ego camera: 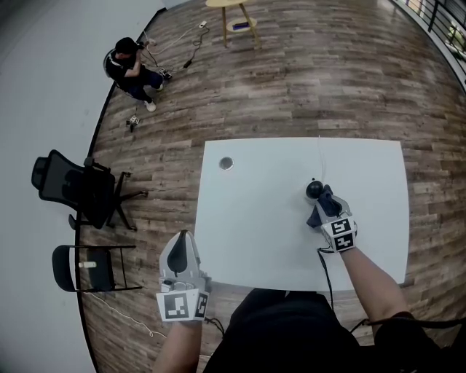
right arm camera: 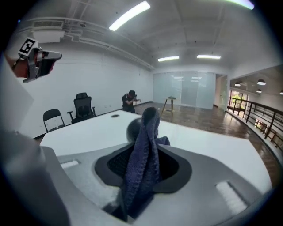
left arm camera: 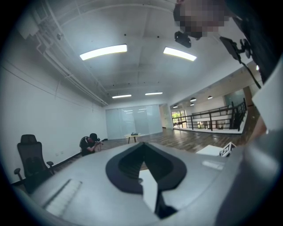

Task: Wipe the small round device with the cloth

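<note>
A small round black device (ego camera: 314, 190) sits on the white table (ego camera: 262, 240), right of its middle, with a thin cable running away from it toward the far edge. My right gripper (ego camera: 325, 197) is just behind it, shut on a dark blue cloth (ego camera: 322, 210). In the right gripper view the cloth (right arm camera: 143, 167) stands up between the jaws, and its top drapes against the device (right arm camera: 133, 129), hiding the device's right side. My left gripper (ego camera: 182, 237) hangs over the table's near left edge, shut and holding nothing (left arm camera: 142, 145).
A silver round cap (ego camera: 226, 163) is set in the table at far left. Beside the table's left edge stand an office chair (ego camera: 69, 186) and a folding chair (ego camera: 86, 268). A person (ego camera: 131, 67) crouches on the wooden floor far off, near a small round table (ego camera: 237, 16).
</note>
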The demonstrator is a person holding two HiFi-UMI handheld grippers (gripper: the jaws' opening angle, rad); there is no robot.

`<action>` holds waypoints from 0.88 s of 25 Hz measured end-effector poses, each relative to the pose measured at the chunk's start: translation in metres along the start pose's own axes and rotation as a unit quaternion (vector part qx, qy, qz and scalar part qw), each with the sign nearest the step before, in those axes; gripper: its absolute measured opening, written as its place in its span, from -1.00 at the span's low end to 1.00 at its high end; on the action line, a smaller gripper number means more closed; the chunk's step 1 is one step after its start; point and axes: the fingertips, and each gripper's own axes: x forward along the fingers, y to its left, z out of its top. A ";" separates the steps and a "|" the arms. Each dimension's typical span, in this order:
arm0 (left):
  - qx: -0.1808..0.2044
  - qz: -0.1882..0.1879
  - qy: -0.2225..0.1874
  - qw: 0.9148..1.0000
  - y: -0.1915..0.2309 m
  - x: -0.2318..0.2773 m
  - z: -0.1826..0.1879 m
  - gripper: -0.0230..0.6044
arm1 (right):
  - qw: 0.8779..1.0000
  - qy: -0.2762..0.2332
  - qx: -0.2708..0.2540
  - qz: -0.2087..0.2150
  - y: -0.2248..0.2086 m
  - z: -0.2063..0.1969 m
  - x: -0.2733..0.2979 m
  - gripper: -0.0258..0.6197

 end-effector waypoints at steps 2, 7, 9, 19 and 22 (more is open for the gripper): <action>0.001 -0.003 -0.002 1.000 -0.002 0.003 0.000 -0.91 | 0.999 0.033 0.022 0.008 -0.002 -0.019 0.003 -0.55; -0.001 -0.005 -0.016 1.000 -0.002 0.006 0.007 -0.91 | 0.996 -0.090 0.013 -0.009 -0.012 0.048 -0.026 -0.55; -0.004 -0.002 -0.020 1.000 0.001 0.005 0.008 -0.91 | 0.991 -0.131 -0.026 -0.002 -0.006 0.088 -0.030 -0.55; -0.001 0.019 -0.002 1.000 0.014 -0.017 0.000 -0.91 | 0.993 -0.091 -0.075 -0.005 0.005 0.088 0.010 -0.55; -0.009 0.027 0.004 1.000 0.019 -0.021 -0.006 -0.91 | 0.991 -0.085 -0.106 0.007 0.017 0.087 0.013 -0.55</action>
